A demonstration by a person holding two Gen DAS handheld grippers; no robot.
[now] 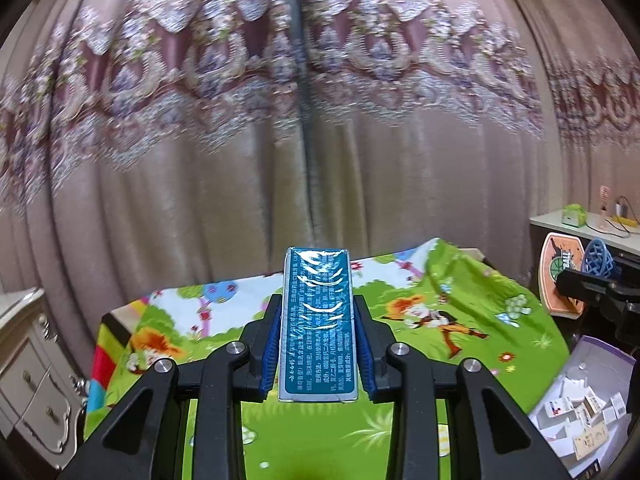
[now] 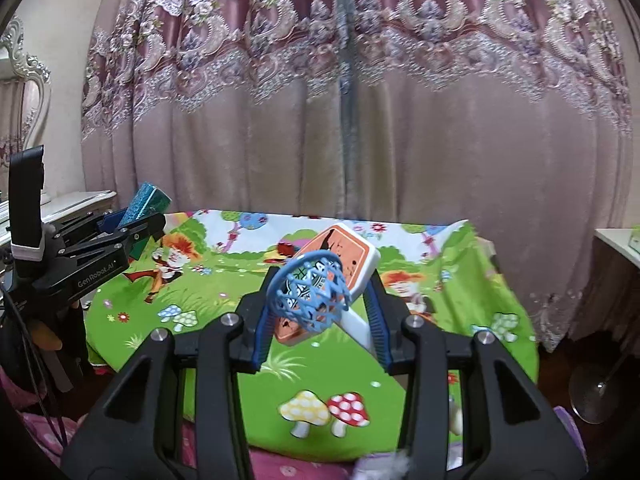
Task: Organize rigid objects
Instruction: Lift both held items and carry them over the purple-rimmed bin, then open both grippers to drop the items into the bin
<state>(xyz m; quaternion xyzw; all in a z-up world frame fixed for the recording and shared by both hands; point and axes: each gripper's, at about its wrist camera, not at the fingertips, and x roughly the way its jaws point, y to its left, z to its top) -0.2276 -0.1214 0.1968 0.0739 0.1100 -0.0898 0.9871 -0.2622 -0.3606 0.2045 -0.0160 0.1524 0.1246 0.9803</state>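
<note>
Clamping a blue foil-wrapped box [image 1: 317, 320] lengthwise, the left gripper [image 1: 318, 344] has its jaws tight on both long sides; box held up off the table [image 1: 472, 292], tilted up toward the curtain [image 1: 240, 160]. Right gripper [image 2: 320, 320] jaws closed on a toy basketball hoop [image 2: 320, 292], pads on the orange-white backboard edges, blue net ring facing the camera, also in the air above the table. Table wears a green cartoon cloth with mushrooms; nothing stands on the cloth where visible. Only the left view shows an open cardboard box [image 1: 592, 400] low at right, holding small white cartons, exact count unclear, plus a side shelf [image 1: 580, 220] with small items. Only the right view shows the left gripper from the side, and a wine glass [image 2: 600, 388] lying low at right. White dresser [image 1: 28, 360] at left.
</note>
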